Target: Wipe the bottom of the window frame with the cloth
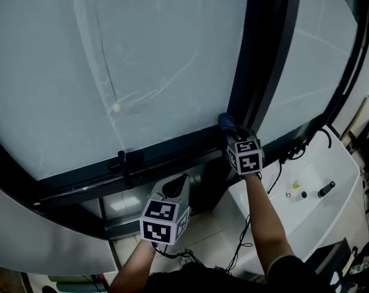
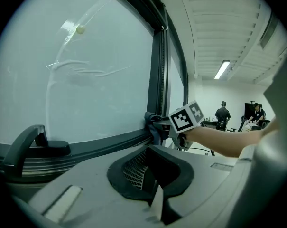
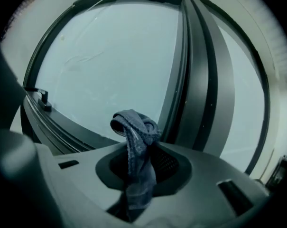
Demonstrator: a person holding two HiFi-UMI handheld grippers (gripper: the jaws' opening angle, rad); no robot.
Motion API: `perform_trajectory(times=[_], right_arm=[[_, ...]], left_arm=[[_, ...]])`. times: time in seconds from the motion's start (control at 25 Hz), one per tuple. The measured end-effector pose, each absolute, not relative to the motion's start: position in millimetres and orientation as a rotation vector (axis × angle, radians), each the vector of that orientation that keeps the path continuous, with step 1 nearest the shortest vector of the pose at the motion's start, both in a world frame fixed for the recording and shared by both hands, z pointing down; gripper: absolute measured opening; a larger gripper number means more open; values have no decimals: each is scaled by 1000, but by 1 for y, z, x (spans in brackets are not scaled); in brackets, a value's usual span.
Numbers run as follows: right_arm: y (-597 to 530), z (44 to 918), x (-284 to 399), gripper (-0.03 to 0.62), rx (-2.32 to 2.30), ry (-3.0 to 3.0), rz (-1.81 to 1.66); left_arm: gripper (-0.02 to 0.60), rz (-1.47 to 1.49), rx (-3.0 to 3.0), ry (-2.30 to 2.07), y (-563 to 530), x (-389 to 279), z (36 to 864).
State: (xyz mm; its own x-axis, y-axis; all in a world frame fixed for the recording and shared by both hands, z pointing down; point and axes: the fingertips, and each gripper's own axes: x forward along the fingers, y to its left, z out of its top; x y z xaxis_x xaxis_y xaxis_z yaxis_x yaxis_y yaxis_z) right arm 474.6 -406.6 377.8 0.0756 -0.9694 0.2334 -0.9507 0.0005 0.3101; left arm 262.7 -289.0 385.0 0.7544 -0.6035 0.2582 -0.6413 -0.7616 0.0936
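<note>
A dark blue cloth (image 3: 134,127) hangs bunched from my right gripper (image 3: 134,177), which is shut on it. In the head view the cloth (image 1: 225,121) touches the corner where the window frame's dark bottom rail (image 1: 172,146) meets the upright post (image 1: 257,72). My right gripper (image 1: 234,134) sits just below that corner. The left gripper view shows the same cloth (image 2: 152,122) against the post. My left gripper (image 1: 174,188) hovers lower, under the rail and apart from it. Its jaws (image 2: 155,177) look shut with nothing in them.
A black window handle (image 1: 124,163) stands up from the bottom rail left of the cloth. A white counter (image 1: 330,182) with small items and black cables (image 1: 294,151) lies at the right. People (image 2: 223,113) stand far off in the room.
</note>
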Motion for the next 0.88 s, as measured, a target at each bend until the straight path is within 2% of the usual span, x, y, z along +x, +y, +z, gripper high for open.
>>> perform_trajectory(times=[0.24,0.6,0.88], right_arm=[[-429,397,468,77,1973,-1746,-136],[-436,405,465,71,1940,-1870,-30],[-430,406,432,67,1856,-1975,-35]], left_arm=[[8,352,2761,-997,-292,261,395],[8,347,2714,-1025,-289,243,407],[8,338,2683,-1049,-283,232,411]])
